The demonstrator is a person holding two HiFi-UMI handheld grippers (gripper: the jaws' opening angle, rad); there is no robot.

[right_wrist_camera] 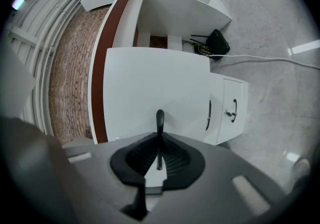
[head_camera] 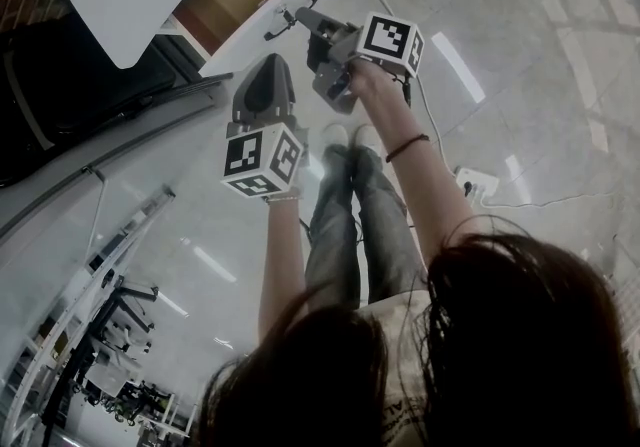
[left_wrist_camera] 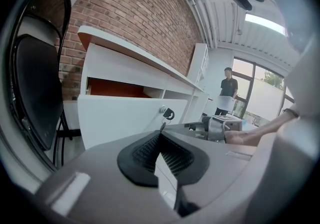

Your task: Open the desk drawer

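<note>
Polished grey floor (head_camera: 520, 55) and a brick wall (left_wrist_camera: 135, 17) frame a white desk (right_wrist_camera: 165, 12). My right gripper (right_wrist_camera: 159, 140) is clenched on the drawer handle (right_wrist_camera: 159, 120), a thin black bar that runs straight down between the ribbed pads, which press it from both sides. Behind the handle stands the flat white front of the desk drawer (right_wrist_camera: 150, 87). In the head view the drawer (head_camera: 290, 10) sits pulled out from the desk, its brown inside open to view just beyond the right gripper (head_camera: 303, 17). My left gripper (left_wrist_camera: 161, 137) has its jaws pressed together with nothing between them; in the head view it hangs just beside the right one, apart from the drawer front, marker cube toward me (head_camera: 266, 75). From the left gripper view I see a key (left_wrist_camera: 167, 113) in the drawer's lock. Right of the drawer is a lower cabinet (right_wrist_camera: 232, 102) with its own handle. A black chair (left_wrist_camera: 32, 92) stands to the left of the desk, and a person (left_wrist_camera: 229, 87) stands far back by the window.
</note>
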